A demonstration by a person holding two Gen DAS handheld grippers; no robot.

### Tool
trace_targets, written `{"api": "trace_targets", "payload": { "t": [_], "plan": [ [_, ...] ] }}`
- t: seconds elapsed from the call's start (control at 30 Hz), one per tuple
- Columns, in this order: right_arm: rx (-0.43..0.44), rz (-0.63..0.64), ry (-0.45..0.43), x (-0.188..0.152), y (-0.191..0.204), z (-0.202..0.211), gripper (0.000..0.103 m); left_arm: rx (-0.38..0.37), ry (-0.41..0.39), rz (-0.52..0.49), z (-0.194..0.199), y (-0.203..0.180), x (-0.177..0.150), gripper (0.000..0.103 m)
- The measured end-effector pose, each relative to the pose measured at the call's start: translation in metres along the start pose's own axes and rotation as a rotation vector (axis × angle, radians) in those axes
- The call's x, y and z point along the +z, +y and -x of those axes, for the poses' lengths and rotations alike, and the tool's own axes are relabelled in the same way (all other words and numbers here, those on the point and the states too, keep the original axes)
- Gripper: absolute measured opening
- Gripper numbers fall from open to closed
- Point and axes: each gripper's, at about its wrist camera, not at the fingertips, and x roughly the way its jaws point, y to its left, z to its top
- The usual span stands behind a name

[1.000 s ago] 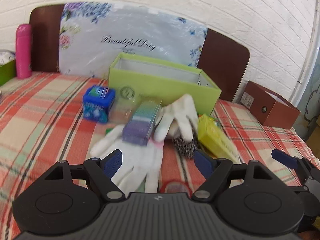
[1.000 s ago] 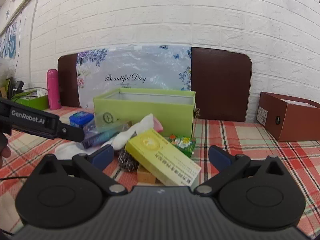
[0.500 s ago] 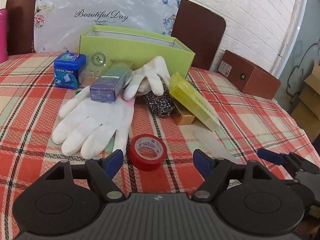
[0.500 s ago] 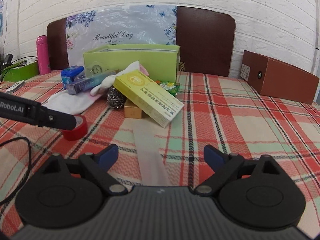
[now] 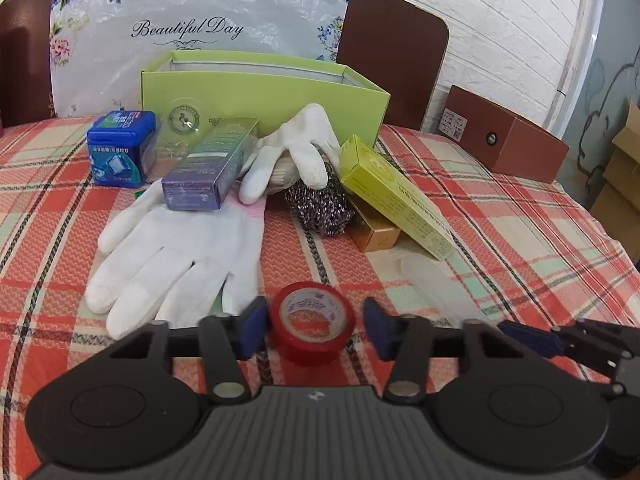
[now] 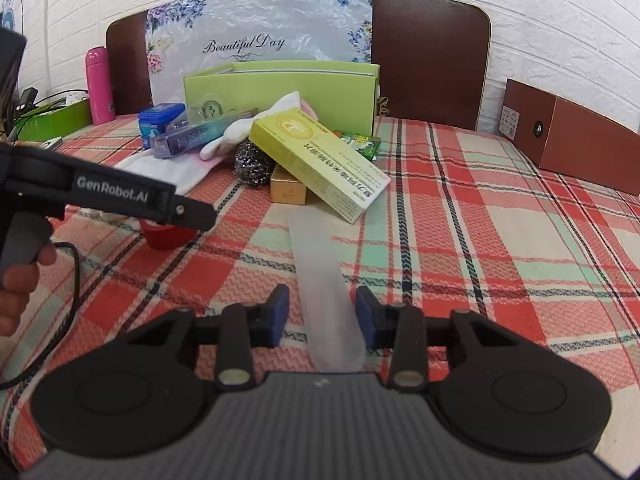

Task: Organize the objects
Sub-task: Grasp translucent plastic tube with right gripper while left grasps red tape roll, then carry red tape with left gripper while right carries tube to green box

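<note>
A red tape roll (image 5: 312,322) lies on the plaid tablecloth between the blue pads of my left gripper (image 5: 314,330). Its jaws are closing around the roll, and a thin gap still shows at the right pad. A translucent flat plastic strip (image 6: 324,280) lies on the cloth and runs between the pads of my right gripper (image 6: 322,314). These jaws are closing too, with a gap at the left pad. In the right wrist view the left gripper's finger (image 6: 188,212) hangs over the red tape roll (image 6: 168,236). An open green box (image 5: 260,92) stands at the back.
In front of the green box lie a blue box (image 5: 120,148), purple box (image 5: 208,168), white gloves (image 5: 180,256), steel scourer (image 5: 320,208), yellow box (image 5: 396,196) and small gold box (image 5: 376,234). A brown box (image 5: 504,136) stands right, a pink bottle (image 6: 98,84) left.
Both grippers have sunk toward the table and narrowed their jaws. The left one now straddles the red tape roll, the right one the translucent strip.
</note>
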Motion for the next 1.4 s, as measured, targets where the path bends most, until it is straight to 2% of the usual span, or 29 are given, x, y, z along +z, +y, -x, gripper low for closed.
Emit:
{"api": "trace_targets", "payload": {
  "t": [0.13,0.17,0.2,0.37,0.57,0.77,0.87,1.4],
  "plan": [
    [0.046,0.009,0.000,0.001,0.005,0.000,0.027,-0.064,0.017,0.040,0.012,0.007,-0.008,0.050],
    [0.057,0.009,-0.001,0.001,0.007,0.000,0.027,-0.071,0.014,0.039,0.013,0.006,-0.009,0.055],
    [0.062,0.010,-0.001,0.001,0.009,-0.001,0.027,-0.075,0.014,0.043,0.012,0.006,-0.010,0.061],
    [0.056,0.013,-0.002,0.002,0.010,0.000,0.027,-0.064,0.015,0.056,0.004,0.002,-0.006,0.064],
    [0.036,-0.007,0.003,0.003,0.003,-0.003,0.027,-0.052,0.024,0.002,0.006,-0.002,-0.007,0.057],
    [0.037,-0.004,0.007,0.007,0.004,-0.008,0.030,-0.037,0.032,-0.029,0.004,-0.006,-0.007,0.059],
    [0.037,-0.002,0.005,0.010,0.004,-0.010,0.030,-0.028,0.037,-0.038,0.003,-0.007,-0.006,0.051],
    [0.042,0.017,0.023,0.021,0.004,-0.024,0.033,-0.017,0.048,-0.042,0.002,-0.007,-0.004,0.051]
  ]
}}
